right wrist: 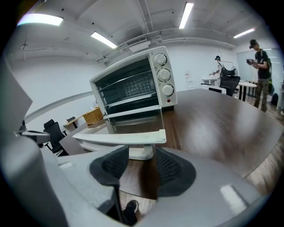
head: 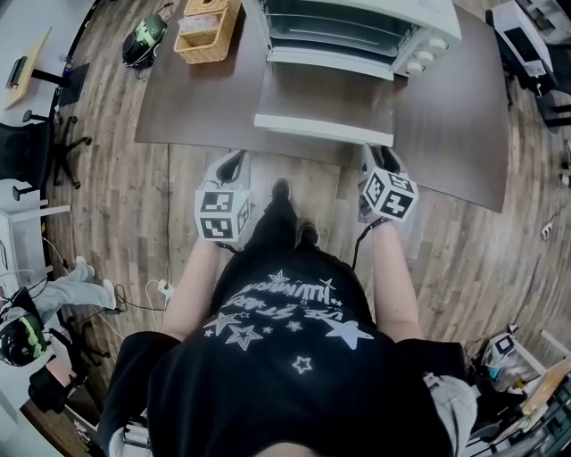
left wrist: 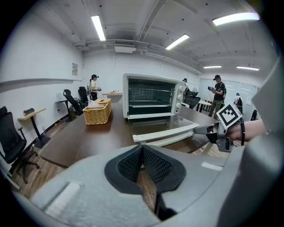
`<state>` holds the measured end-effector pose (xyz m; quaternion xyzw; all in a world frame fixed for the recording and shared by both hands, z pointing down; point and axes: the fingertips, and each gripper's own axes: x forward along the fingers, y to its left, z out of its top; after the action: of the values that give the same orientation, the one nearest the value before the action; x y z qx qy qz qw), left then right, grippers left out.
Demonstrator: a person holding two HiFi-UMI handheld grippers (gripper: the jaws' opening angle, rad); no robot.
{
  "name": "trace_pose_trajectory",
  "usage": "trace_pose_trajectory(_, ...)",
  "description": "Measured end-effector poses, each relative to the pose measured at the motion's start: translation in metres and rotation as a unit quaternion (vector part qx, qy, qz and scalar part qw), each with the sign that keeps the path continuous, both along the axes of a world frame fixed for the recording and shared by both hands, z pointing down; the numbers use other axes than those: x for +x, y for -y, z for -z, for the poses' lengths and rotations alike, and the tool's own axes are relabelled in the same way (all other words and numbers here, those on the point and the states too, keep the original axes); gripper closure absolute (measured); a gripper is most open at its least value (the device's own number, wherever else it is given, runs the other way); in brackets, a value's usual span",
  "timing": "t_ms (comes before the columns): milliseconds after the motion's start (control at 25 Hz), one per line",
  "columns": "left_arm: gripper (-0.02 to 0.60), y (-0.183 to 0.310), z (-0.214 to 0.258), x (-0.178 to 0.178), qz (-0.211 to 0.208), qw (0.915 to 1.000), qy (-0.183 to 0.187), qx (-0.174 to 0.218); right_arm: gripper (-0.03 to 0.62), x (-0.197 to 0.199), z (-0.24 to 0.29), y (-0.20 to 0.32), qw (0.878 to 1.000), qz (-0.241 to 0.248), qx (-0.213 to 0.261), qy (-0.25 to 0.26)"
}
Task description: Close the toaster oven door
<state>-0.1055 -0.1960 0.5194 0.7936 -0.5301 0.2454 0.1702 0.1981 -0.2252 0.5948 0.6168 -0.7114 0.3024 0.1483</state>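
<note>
While the door (head: 326, 94) lies flat, open, before the toaster oven (head: 357, 27), the right gripper (right wrist: 137, 165) is closing at its handle (right wrist: 120, 138).
Handle at jaw tips, not yet pinched; seat it deeper, then lift evenly toward oven. Left gripper (left wrist: 142, 153) clenched, empty.

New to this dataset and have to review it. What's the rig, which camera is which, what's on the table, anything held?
No robot here: a person stands at a table with a hand-held two-jaw gripper in each hand. The marker cubes are part of the grippers. The head view comes from a camera on the person's head, looking down. The other two come from cameras riding on each gripper, looking along its jaws. On the table: a toaster oven with its door folded down open, and a wicker basket to its left. The left gripper is shut and empty. The right gripper has its jaws apart and closing; the door's handle sits right at the gap, but the pads do not press on it. Nothing is held.
</note>
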Motion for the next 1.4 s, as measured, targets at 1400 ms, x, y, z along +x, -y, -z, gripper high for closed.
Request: trace_pose_trajectory(1400,0.572,0.045,0.005,-0.015,-0.015,0.9998,-0.01,0.0,0.514,0.009,0.038,0.017,0.996,-0.056,0.023,-0.059)
